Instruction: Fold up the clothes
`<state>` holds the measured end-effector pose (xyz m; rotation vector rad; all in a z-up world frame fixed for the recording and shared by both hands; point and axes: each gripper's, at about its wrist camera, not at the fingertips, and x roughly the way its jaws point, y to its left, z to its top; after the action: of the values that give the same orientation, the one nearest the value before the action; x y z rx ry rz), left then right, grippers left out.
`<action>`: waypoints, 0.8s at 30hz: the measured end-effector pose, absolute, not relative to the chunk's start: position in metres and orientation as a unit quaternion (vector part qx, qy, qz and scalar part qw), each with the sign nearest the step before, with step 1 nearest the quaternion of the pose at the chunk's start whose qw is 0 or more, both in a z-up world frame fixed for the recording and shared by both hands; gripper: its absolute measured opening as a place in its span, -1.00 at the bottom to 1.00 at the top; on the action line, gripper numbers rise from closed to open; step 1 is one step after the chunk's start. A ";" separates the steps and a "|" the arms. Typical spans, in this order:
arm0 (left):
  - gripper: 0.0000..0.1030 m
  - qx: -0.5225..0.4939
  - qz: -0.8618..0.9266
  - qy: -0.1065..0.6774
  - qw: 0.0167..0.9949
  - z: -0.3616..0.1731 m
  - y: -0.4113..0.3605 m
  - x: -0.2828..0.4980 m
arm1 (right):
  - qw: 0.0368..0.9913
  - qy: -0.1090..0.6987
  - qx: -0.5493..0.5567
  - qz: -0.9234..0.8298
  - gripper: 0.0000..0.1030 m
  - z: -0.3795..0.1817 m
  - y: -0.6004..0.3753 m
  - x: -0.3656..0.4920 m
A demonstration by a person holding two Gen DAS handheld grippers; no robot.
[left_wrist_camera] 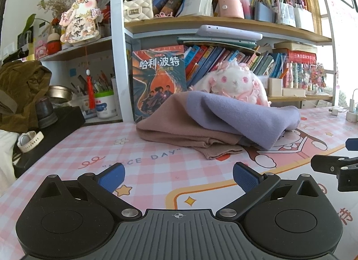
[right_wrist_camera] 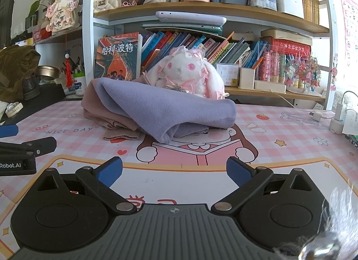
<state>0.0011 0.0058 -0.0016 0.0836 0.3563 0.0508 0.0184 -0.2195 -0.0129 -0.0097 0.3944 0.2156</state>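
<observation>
A lilac and dusty-pink garment (left_wrist_camera: 214,121) lies bunched and folded over on the pink checked desk mat (left_wrist_camera: 94,148), lilac layer on top, a ribbed pink cuff sticking out at the front. It also shows in the right wrist view (right_wrist_camera: 161,110). My left gripper (left_wrist_camera: 178,178) is open and empty, low over the mat, short of the garment. My right gripper (right_wrist_camera: 174,171) is open and empty, also in front of the garment. Each gripper shows at the edge of the other's view: the right one (left_wrist_camera: 335,166), the left one (right_wrist_camera: 20,154).
A white plush rabbit (right_wrist_camera: 185,74) sits right behind the garment, with a bookshelf (right_wrist_camera: 201,9) and a standing book (left_wrist_camera: 158,81) behind. A black box with a watch (left_wrist_camera: 30,140) and brown cloth (left_wrist_camera: 20,90) stand left. Chargers and cables (right_wrist_camera: 335,114) lie at the right.
</observation>
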 end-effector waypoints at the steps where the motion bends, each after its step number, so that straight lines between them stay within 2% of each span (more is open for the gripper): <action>1: 1.00 0.042 0.026 0.178 0.983 -0.001 0.006 0.002 | 0.975 0.195 -0.005 0.107 0.94 -0.013 -0.219 0.018; 24: 1.00 0.048 0.021 0.174 0.983 -0.001 0.003 0.001 | 0.980 0.174 -0.020 0.091 0.94 -0.012 -0.216 0.011</action>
<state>0.0006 0.0032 -0.0014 0.0975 0.3507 0.0430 0.0112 -0.2164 -0.0116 -0.0404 0.3503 0.1831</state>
